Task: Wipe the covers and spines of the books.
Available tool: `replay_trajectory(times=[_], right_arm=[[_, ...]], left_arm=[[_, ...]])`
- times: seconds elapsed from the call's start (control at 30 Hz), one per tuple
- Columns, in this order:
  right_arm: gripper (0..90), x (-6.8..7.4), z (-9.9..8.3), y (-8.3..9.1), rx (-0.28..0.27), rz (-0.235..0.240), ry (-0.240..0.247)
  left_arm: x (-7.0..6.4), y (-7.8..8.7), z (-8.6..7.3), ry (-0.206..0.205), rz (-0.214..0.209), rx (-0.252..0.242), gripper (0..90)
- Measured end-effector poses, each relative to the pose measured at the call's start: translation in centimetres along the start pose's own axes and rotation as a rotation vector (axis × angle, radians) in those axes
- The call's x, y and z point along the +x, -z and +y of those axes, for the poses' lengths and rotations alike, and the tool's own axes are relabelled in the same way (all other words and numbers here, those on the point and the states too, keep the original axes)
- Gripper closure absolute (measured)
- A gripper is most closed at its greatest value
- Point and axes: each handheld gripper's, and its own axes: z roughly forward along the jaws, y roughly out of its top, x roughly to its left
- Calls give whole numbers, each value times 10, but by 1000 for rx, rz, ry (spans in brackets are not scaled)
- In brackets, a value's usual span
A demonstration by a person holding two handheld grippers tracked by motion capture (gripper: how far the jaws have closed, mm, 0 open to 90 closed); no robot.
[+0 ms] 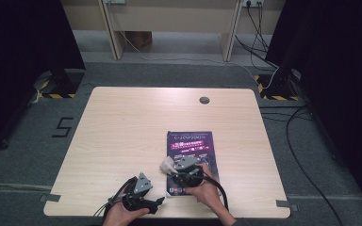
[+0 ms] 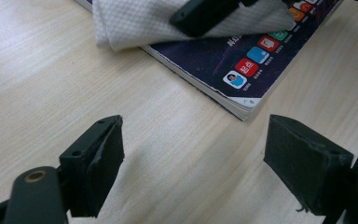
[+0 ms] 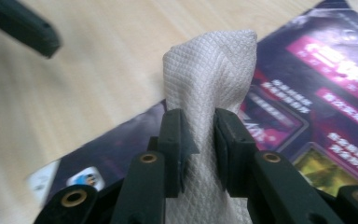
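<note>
Right gripper view shows one white cloth [image 3: 207, 93], of woven diamond texture, pinched between the two black jaws of the right gripper [image 3: 199, 154]; the jaws are clenched on its middle and a folded peak rises above them. In the high view the cloth [image 1: 167, 165] sits at the near left part of one magazine [image 1: 192, 157], with the right gripper [image 1: 186, 173] above it and the person's right hand [image 1: 206, 193] behind. The left gripper view shows the cloth [image 2: 144, 18] lying over the magazine's [image 2: 223, 56] left edge, touching the cover and overhanging onto the table [image 2: 51, 79], with one jaw of the right gripper pressed on top of it.

The magazine has a dark purple cover with pink panels and a row of small coloured icons along its near edge. It lies flat on the right half of the near part of the wooden table [image 1: 122, 122].

The left gripper [image 1: 146, 200] rests at the near table edge, just left of the magazine's near corner and apart from it. Its jaws stand wide apart, released, with bare wood between them [image 2: 193, 158].

Count: one cloth, one magazine, two grippers, one round grommet [image 1: 204, 100] at the far edge. Nothing lies between the left gripper and the magazine.
</note>
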Motion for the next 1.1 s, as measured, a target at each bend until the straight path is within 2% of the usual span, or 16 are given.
replay_trajectory(times=[0.17,0.33,0.4,0.43,0.67,0.77,0.83,1.1], right_arm=[[738,4,-3,3,-2,16,-9],[740,-5,-10,9,2,5,-31],[741,-15,-15,14,5,-25,-75],[741,-23,-19,17,1,-44,-76],[743,-73,-51,45,6,-192,-223],[745,-86,-58,51,-2,-207,-263],[745,-89,-59,52,0,-213,-264],[740,-83,-57,51,21,-242,-245]], left_arm=[[1,0,0,1,5,4,192],[1,0,0,3,9,3,192],[1,0,0,2,9,2,192],[1,0,0,2,9,2,192],[0,0,0,-3,6,5,192],[0,-1,0,-2,10,8,192],[1,0,0,0,13,6,192],[6,4,1,18,35,-10,192]])
